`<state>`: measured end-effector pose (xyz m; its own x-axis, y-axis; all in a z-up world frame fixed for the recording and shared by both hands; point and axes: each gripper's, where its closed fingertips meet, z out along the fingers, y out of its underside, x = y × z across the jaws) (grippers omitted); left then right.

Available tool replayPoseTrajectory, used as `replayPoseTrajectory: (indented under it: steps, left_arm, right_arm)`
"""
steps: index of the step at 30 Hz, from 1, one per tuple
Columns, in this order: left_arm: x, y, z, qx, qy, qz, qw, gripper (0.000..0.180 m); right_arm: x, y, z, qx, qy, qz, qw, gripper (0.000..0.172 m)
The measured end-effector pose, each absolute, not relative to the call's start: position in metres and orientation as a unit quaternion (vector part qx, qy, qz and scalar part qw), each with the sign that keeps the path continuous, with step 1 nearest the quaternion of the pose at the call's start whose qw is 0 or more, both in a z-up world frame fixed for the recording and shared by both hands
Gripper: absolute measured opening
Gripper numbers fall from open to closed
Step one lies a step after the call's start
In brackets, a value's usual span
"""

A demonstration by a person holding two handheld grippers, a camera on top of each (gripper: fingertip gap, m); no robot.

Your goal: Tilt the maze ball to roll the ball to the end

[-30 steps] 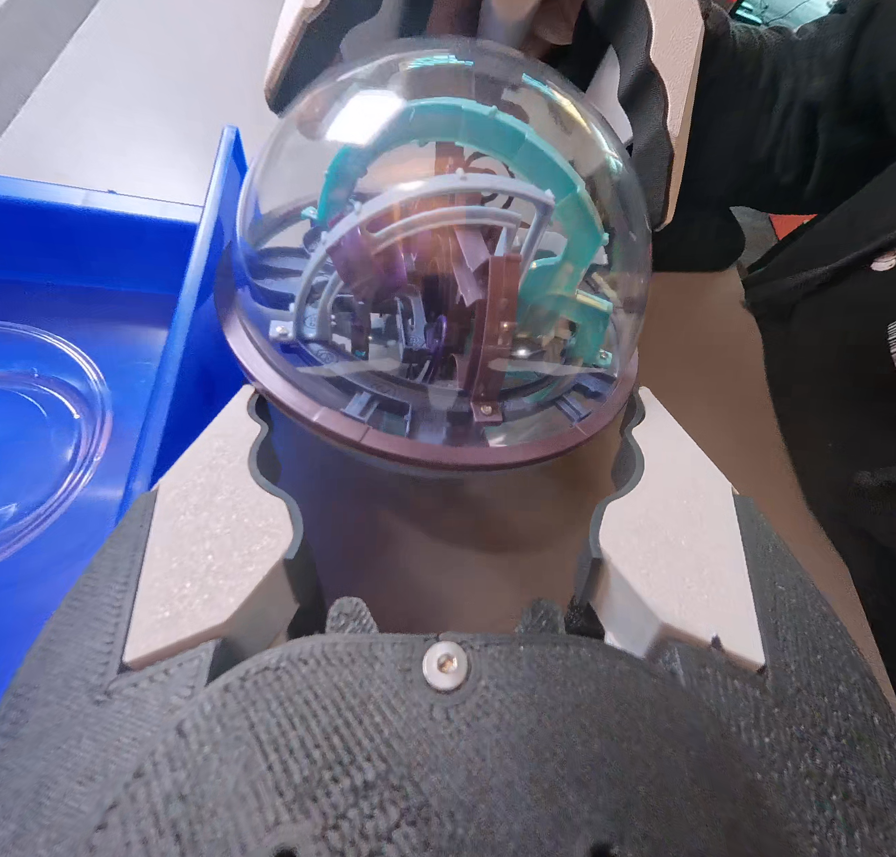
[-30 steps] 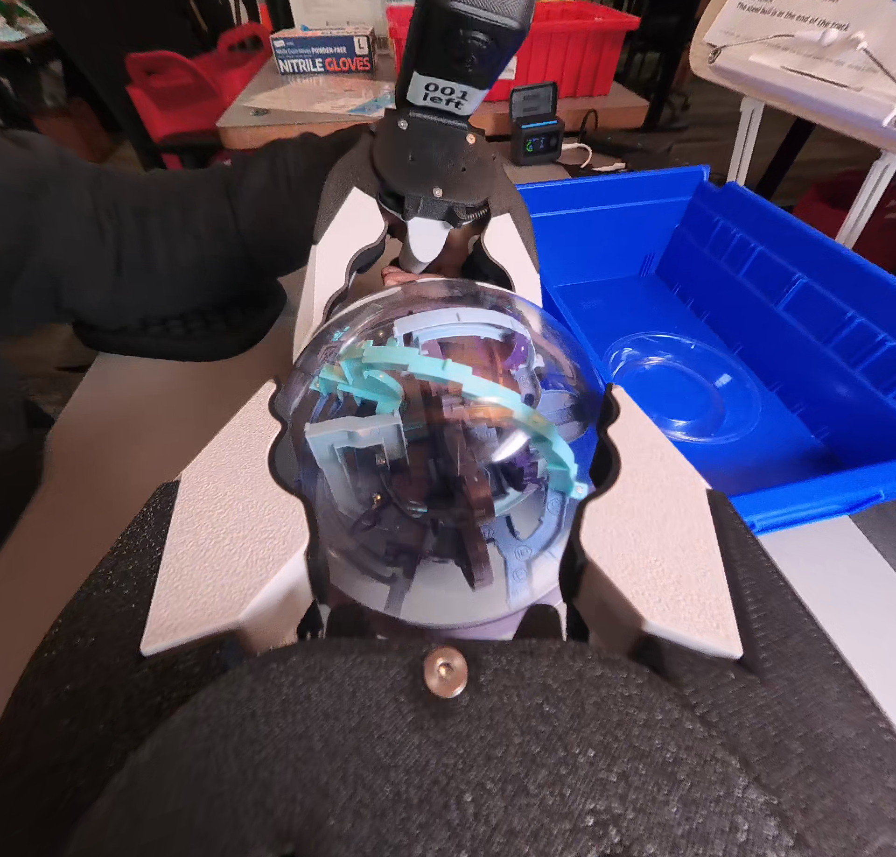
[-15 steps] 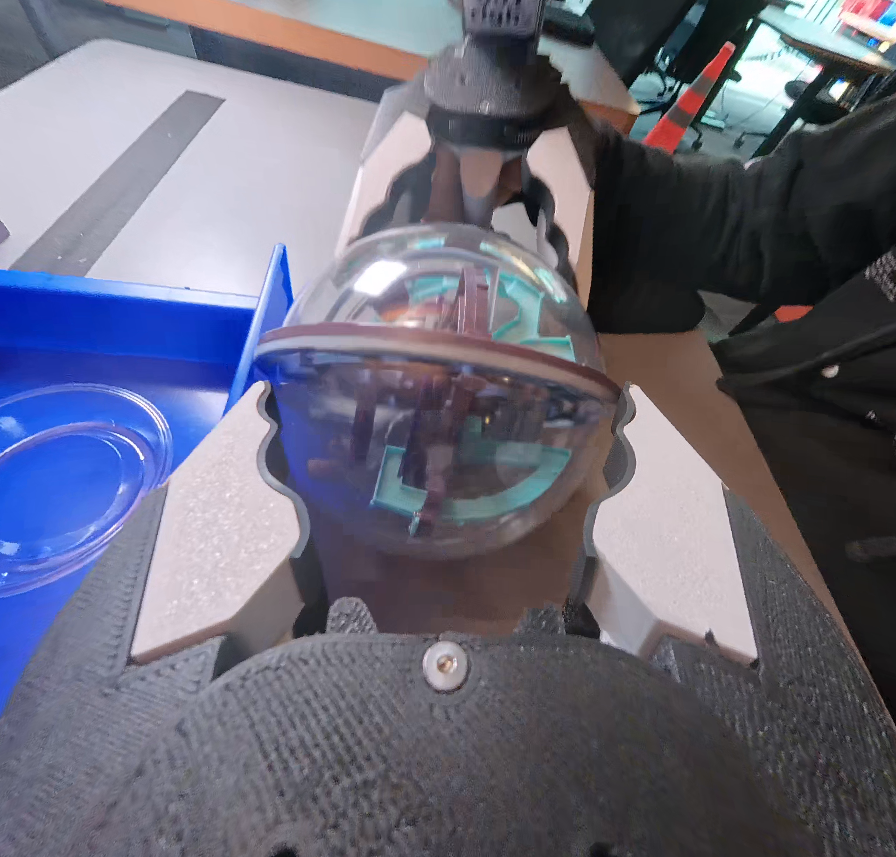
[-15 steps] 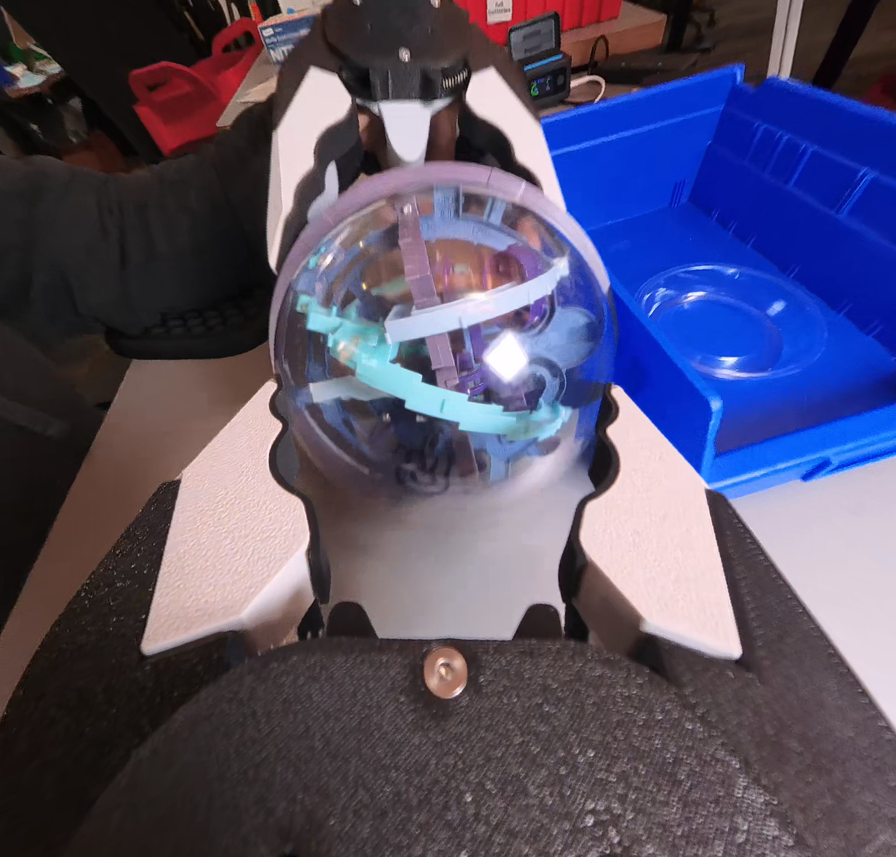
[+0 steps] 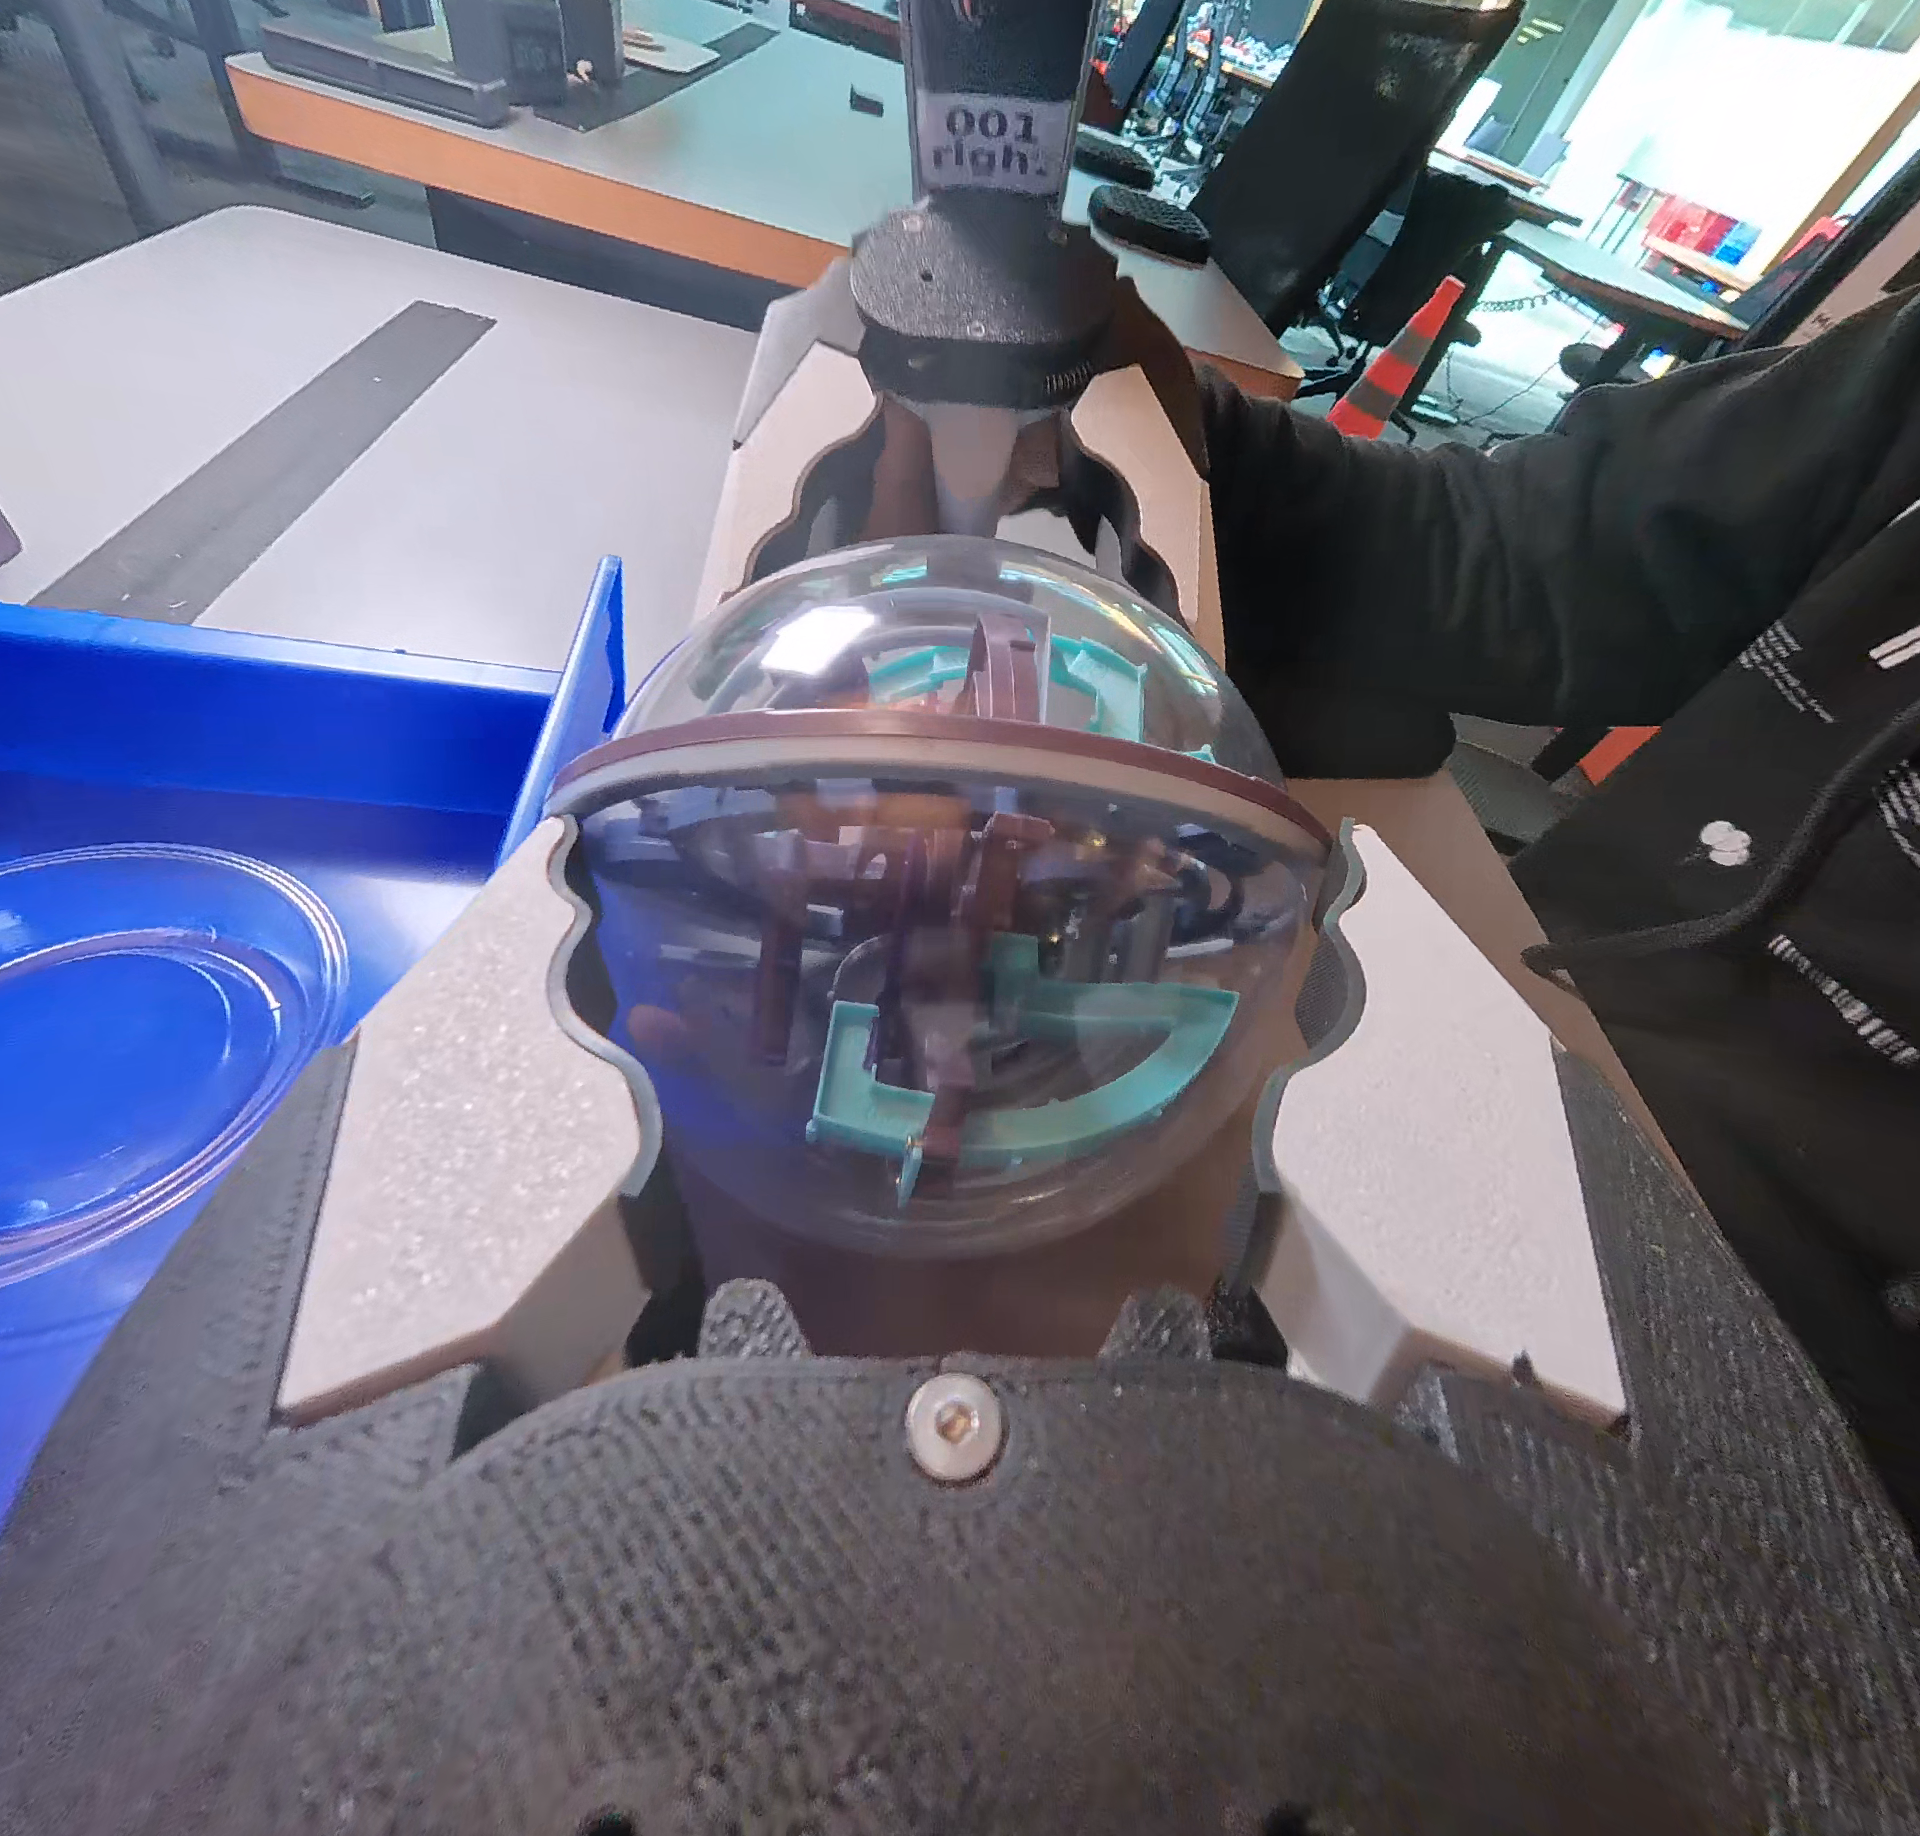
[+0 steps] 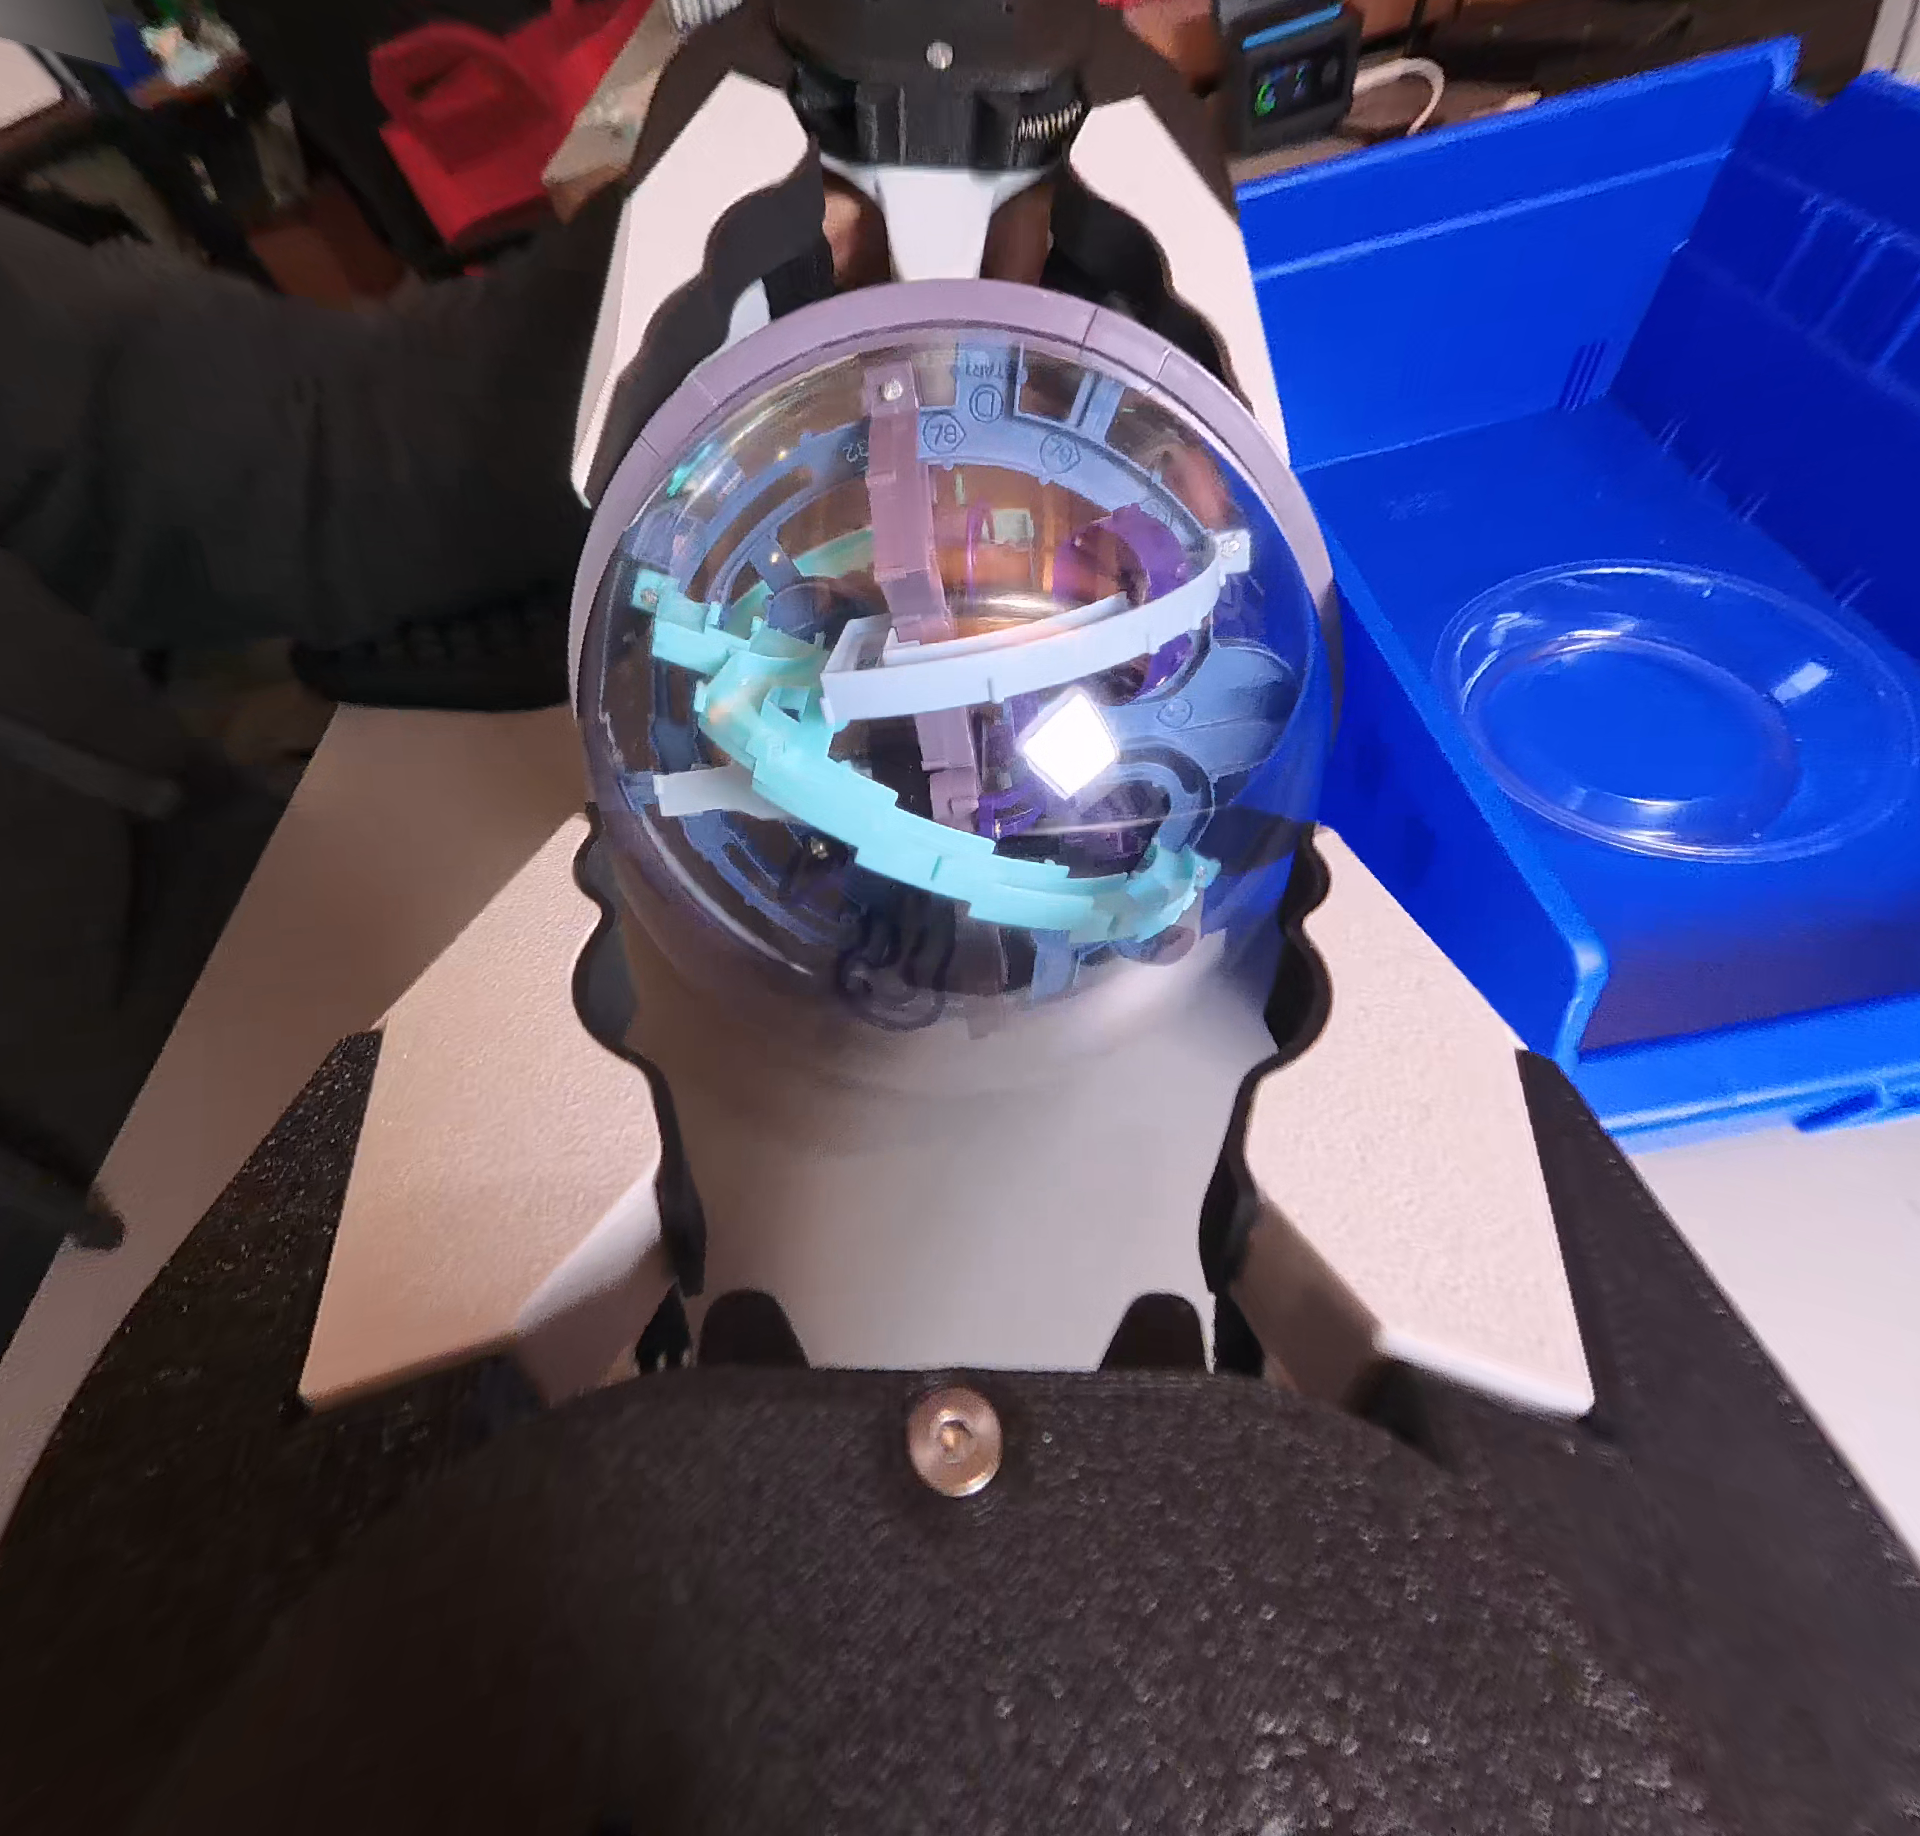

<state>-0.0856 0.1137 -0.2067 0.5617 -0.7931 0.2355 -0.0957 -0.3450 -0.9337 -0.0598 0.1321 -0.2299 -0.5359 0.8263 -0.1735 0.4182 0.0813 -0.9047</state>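
The maze ball (image 5: 940, 913) hangs above the desk (image 5: 343, 498), caught between two tools that face each other. In the left wrist view the left tool (image 5: 951, 836) is spread wide, and its two pale fingers (image 5: 468, 1048) press the clear sphere from 9 and 3 o'clock, just under the dark red seam ring (image 5: 935, 737). That ring runs nearly level across the ball, dipping a little toward 3 o'clock. Below it sit brown and teal tracks; above it a clear dome shows more teal pieces. At 12 o'clock the right tool (image 5: 977, 581) reaches in from the far side, its fingers wrapping the top half of the ball.

In the right wrist view the right tool (image 6: 951, 851) is also spread wide. Its dark wavy pads meet the lower sides of the ball (image 6: 951, 664) at about 8 and 4 o'clock. Here the seam ring (image 6: 935, 316) arches over the top, at 12 o'clock, and teal, grey and purple tracks curl inside. The left tool (image 6: 935, 217) holds the far side at 12 o'clock. The small ball inside the maze cannot be picked out for sure.

A blue bin (image 6: 1558, 332) stands on the desk at 2 to 3 o'clock in this view, with a clear dish (image 6: 1662, 706) lying in it. A dark sleeve (image 6: 260, 415) comes in from 9 o'clock. In the left wrist view the bin (image 5: 312, 706) is at 9 o'clock and a sleeve (image 5: 1507, 560) at 2 o'clock.
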Motion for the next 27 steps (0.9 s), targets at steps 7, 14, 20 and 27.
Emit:
replayPoseTrajectory:
  steps: [7,14,20,27]
  left_arm:
    - [-0.088,0.117,-0.2,-0.731,0.286,-0.365,0.501,0.127]
    - [-0.091,0.134,-0.186,-0.726,0.238,-0.37,0.529,0.114]
    - [-0.101,0.106,-0.182,-0.726,0.295,-0.313,0.537,0.116]
    - [-0.096,0.113,-0.225,-0.777,0.337,-0.245,0.472,0.135]
  right_arm:
    - [-0.062,0.131,-0.23,-0.455,-0.668,0.539,0.237,0.128]
    - [-0.06,0.144,-0.23,-0.476,-0.632,0.574,0.21,0.128]
    - [-0.06,0.145,-0.231,-0.48,-0.617,0.589,0.203,0.124]
    - [-0.057,0.151,-0.234,-0.491,-0.582,0.627,0.163,0.114]
